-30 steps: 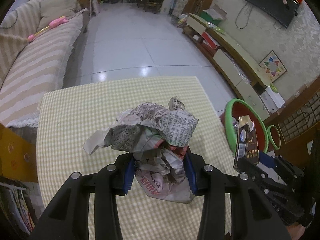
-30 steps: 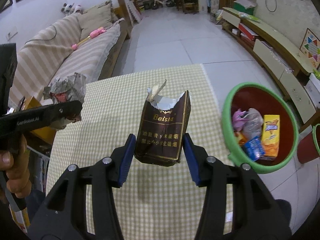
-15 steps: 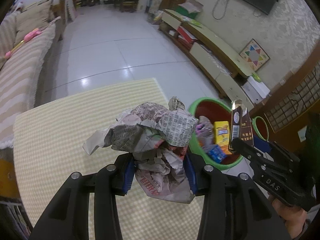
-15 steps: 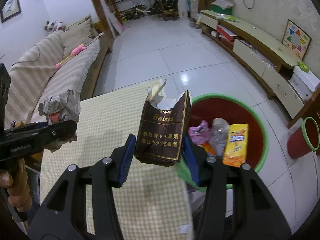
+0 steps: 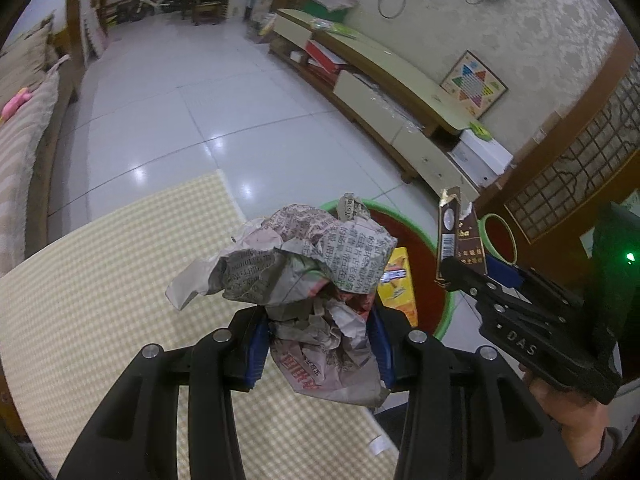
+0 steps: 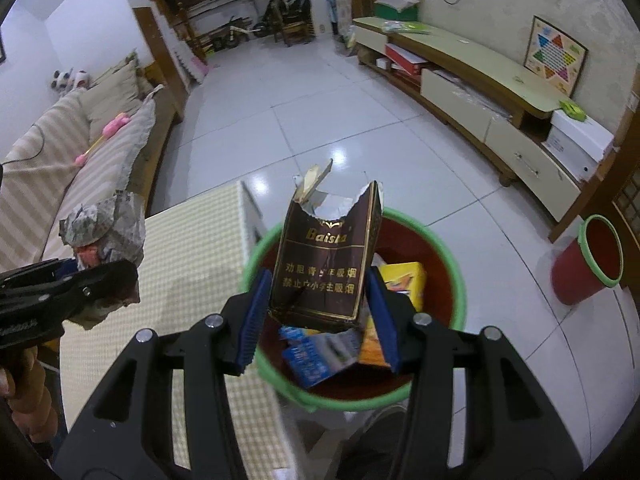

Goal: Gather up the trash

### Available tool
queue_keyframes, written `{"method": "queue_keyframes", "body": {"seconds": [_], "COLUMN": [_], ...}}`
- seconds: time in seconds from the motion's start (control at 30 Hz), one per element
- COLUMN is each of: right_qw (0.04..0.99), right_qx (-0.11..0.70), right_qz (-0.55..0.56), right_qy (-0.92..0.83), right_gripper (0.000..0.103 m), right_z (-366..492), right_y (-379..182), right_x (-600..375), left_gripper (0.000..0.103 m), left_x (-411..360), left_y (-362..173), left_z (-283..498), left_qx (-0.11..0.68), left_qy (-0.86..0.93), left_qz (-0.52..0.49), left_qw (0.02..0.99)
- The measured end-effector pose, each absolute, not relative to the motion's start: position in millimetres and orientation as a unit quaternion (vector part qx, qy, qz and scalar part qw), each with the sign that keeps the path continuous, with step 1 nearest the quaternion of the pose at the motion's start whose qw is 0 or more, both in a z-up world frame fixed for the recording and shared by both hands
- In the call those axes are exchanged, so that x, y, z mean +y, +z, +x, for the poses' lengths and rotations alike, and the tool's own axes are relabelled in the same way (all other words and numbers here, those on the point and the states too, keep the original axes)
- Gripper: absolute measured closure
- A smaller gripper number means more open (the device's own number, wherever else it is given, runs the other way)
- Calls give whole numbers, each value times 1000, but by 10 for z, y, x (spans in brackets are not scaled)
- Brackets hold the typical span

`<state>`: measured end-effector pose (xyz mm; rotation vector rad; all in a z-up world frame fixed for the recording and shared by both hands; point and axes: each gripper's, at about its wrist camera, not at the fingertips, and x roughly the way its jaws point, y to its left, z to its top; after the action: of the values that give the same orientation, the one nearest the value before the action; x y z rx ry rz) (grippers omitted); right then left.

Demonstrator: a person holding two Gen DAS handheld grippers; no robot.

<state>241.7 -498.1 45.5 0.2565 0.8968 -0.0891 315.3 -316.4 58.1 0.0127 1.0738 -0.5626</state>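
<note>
Both claws have swung off the table toward the bin since the earlier frames; the bin was at the far 3 o'clock edge a second ago, now it sits right under the loads. Left claw pinches a crumpled newspaper wad, blue pads pressed into its lower half, wad bulging out above. Right claw pinches a torn brown cigarette pack upright, ripped top at 12 o'clock. Green-rimmed red bin stands on the floor just past the edge of the checked-cloth table, already holding a yellow box and blue wrappers. In the right wrist view the pack hangs over the bin opening; in the left wrist view the wad is only at the bin's 9 o'clock rim, partly over the table still. Step in hand: carry to bin, drop not yet done. Next move, as I judge it: right claw can spread its pads now; left needs to go a bit more toward 3 o'clock before letting go, or the wad could land on the cloth or the floor. Both claws tilt steeply down and forward, side by side, near each other; a hand grips the right handle at 4 o'clock of the left view. A smaller red bucket stands apart at 3 o'clock, unused.
</note>
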Motion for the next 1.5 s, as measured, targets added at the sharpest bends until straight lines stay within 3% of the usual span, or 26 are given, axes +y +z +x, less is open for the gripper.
{"method": "queue_keyframes", "body": {"seconds": [0.67, 0.8, 0.93, 1.03, 1.33, 1.4, 1.5], "right_qw": [879, 878, 878, 878, 879, 879, 883], "right_qx": [447, 447, 448, 449, 451, 452, 446], "right_qz": [155, 156, 155, 156, 147, 144, 141], "right_qy": [-64, -63, -63, -61, -45, -42, -39], "right_gripper": [56, 56, 56, 56, 55, 52, 30], "right_z": [2452, 2462, 2469, 2471, 2565, 2578, 2578], "right_y": [147, 133, 132, 121, 143, 153, 199], "right_x": [-5415, -5449, -5450, -5437, -5265, -5211, -5121], "left_gripper": [62, 51, 27, 16, 12, 12, 11], "left_x": [-3955, -4004, -3969, -3903, -3423, -3299, -3117], "left_y": [319, 285, 296, 312, 367, 376, 398], "left_z": [3253, 3269, 3290, 3298, 3305, 3288, 3256], "left_qx": [525, 526, 522, 518, 515, 514, 513], "left_qy": [-299, -297, -290, -280, -243, -234, -220], "left_qz": [38, 37, 26, 20, -8, -12, -18], "left_qw": [796, 796, 802, 808, 822, 825, 830]}}
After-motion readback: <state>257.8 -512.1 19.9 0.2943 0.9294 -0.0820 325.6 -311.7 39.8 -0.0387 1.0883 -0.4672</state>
